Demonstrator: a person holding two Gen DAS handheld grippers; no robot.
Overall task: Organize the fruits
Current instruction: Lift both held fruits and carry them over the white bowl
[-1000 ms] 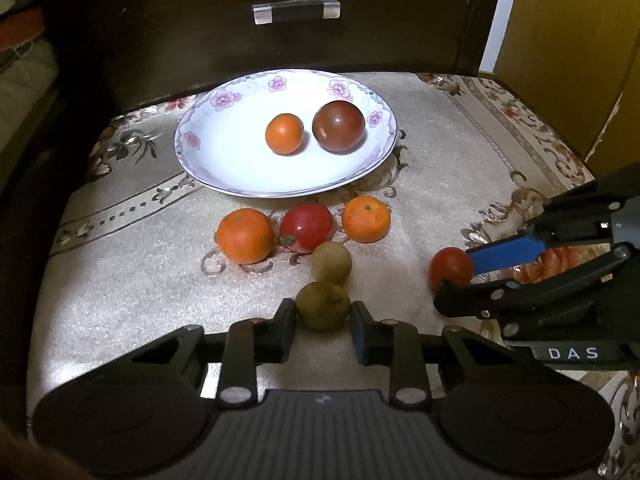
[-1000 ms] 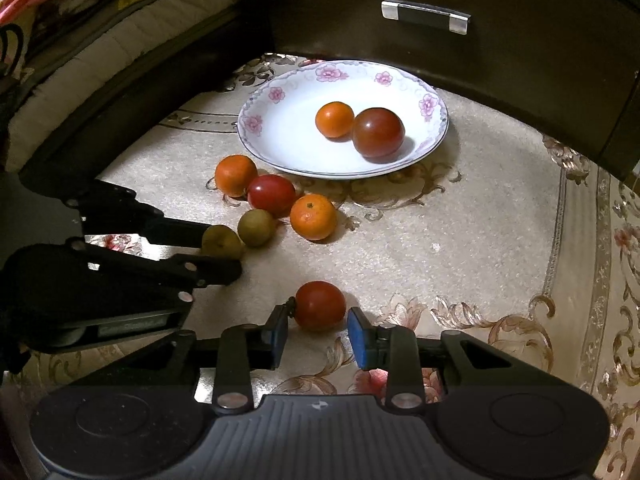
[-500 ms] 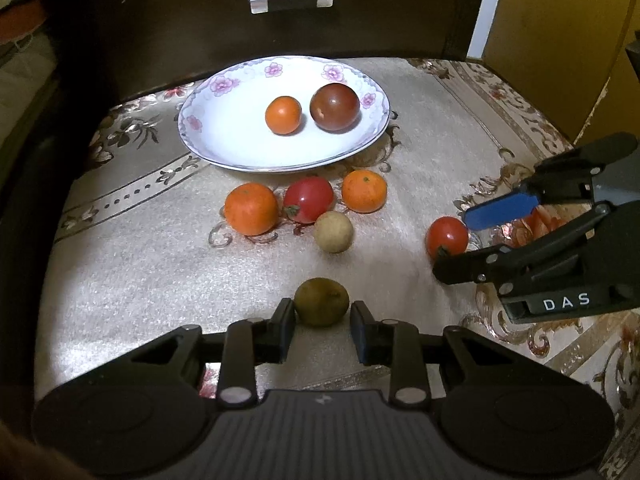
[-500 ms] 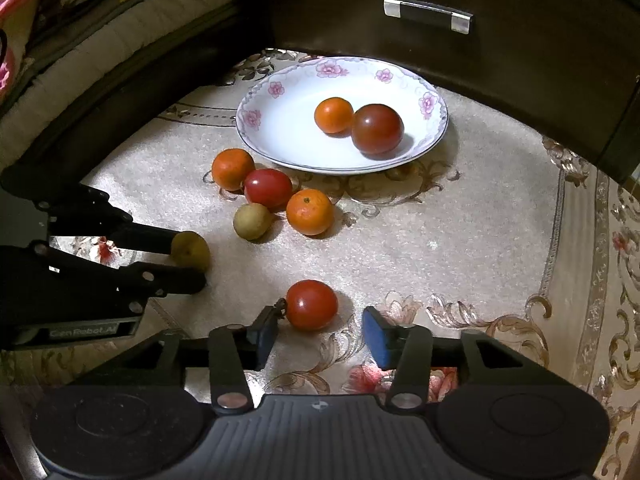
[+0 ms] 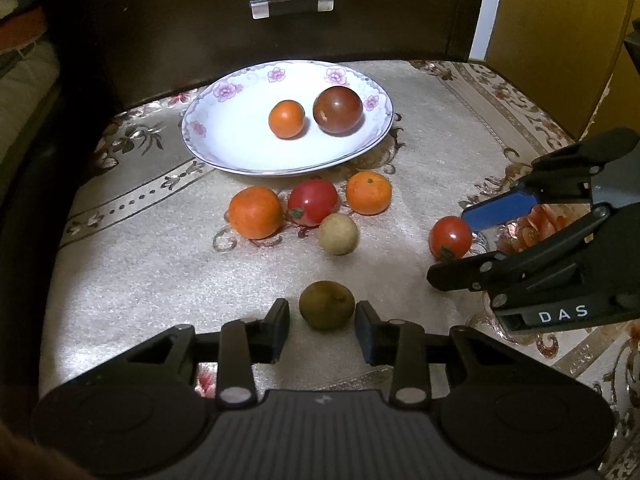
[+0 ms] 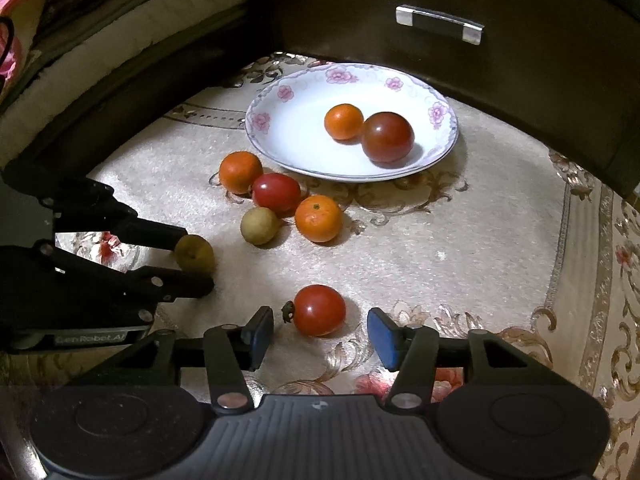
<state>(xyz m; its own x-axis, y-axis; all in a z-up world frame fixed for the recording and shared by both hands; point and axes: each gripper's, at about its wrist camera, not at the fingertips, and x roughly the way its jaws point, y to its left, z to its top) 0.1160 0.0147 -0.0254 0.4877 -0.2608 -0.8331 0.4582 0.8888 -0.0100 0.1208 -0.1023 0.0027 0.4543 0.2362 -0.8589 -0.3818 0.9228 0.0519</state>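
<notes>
Now spread wider than half a second ago on both sides: right gripper (image 6: 320,330) with blue pads well clear of the red tomato (image 6: 319,310), left gripper (image 5: 322,318) with a thin gap at either side of the brown-green fruit (image 5: 327,304). Released, then, rather than lifted; both fruits resting on the patterned cloth of the desk (image 5: 160,264), neither carried to the floral plate (image 5: 224,148). Reads as a loosened grip or a re-set before a fresh pinch, so two pieces not yet sorted. In the plate, only a small orange (image 5: 286,118) and a dark tomato (image 5: 338,109). In front of the plate, loose on the cloth, a cluster of two oranges, one red tomato and a pale round fruit (image 5: 338,233). Tomato between the right fingers, nearer the left one; brown-green fruit centred between the left fingers.
</notes>
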